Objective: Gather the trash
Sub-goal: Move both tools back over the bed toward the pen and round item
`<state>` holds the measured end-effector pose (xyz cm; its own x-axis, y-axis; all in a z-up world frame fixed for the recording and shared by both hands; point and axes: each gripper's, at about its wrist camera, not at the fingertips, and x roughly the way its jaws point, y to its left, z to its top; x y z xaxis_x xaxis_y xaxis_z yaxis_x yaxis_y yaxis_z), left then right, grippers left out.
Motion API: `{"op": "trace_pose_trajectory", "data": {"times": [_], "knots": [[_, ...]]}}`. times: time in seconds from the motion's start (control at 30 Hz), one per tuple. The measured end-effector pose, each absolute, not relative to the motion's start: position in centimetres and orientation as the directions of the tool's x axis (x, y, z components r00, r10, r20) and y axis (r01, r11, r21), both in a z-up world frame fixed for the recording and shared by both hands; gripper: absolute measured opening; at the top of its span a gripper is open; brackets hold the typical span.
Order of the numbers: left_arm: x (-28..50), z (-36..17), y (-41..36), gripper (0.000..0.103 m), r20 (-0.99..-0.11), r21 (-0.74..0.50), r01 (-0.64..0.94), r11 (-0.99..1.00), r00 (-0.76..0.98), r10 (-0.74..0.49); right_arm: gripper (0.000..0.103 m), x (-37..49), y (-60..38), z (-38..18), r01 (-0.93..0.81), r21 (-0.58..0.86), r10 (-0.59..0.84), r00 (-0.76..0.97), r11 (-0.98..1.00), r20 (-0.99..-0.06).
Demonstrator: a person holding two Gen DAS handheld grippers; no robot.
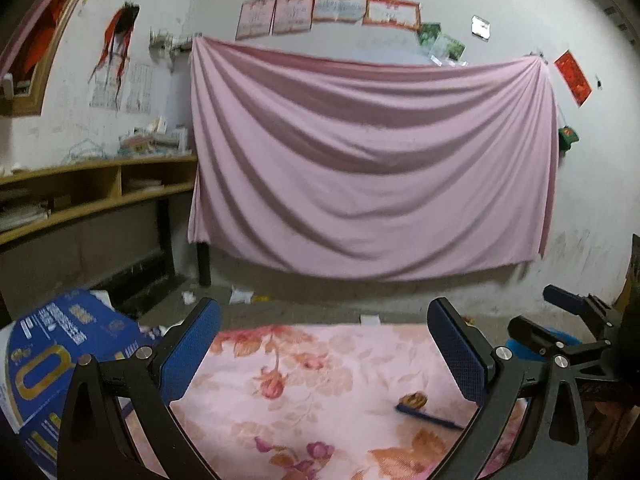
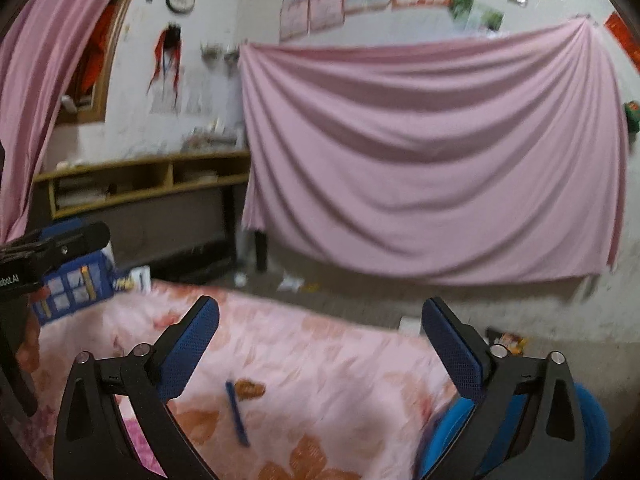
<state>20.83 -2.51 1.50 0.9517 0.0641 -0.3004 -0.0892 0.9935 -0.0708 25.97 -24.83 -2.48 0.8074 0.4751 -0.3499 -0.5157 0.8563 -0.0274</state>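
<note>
hovering above floral cloth [image 1: 320, 400]: left gripper [image 1: 324, 344] and right gripper [image 2: 320, 344], jaws spread wide, both empty. trash item: brown scrap [image 1: 415, 401] touching blue stick [image 1: 430, 416], mid-cloth, between both tools. blue bin [image 2: 592, 420] at right edge. step judged: approach, nothing collected yet. next move calls for lowering one gripper over the scrap and pinching.
</note>
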Motion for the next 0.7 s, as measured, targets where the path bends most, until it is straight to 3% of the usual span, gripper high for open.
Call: {"op": "trace_pose_trajectory", "data": {"times": [0.17, 0.27, 0.33, 0.57, 0.7], "knots": [[22.1, -0.3, -1.9, 0.101, -0.391, -0.083, -0.098, 0.992, 0.919, 0.058, 0.083, 27.3, -23.3, -4.2, -0.570, 0.009, 0.500, 0.712, 0.822, -0.493], [23.1, -1.4, -1.7, 0.101, -0.450, -0.079, -0.101, 0.992, 0.892, 0.055, 0.067, 27.8, -22.4, -5.3, -0.602, 0.021, 0.508, 0.654, 0.799, -0.560], [23.9, -2.1, -1.8, 0.101, -0.494, -0.058, -0.115, 0.992, 0.866, 0.072, 0.044, 28.1, -21.6, -6.0, -0.622, 0.034, 0.509, 0.606, 0.782, -0.611], [26.4, -4.9, -1.5, 0.101, -0.618, -0.037, -0.109, 0.993, 0.784, 0.063, 0.029, 28.1, -19.8, -9.0, -0.695, 0.076, 0.505, 0.439, 0.715, -0.743], [27.2, -6.1, -1.3, 0.101, -0.665, -0.048, -0.095, 0.994, 0.746, 0.039, 0.015, 28.3, -19.1, -10.4, -0.711, 0.088, 0.482, 0.374, 0.697, -0.792]]}}
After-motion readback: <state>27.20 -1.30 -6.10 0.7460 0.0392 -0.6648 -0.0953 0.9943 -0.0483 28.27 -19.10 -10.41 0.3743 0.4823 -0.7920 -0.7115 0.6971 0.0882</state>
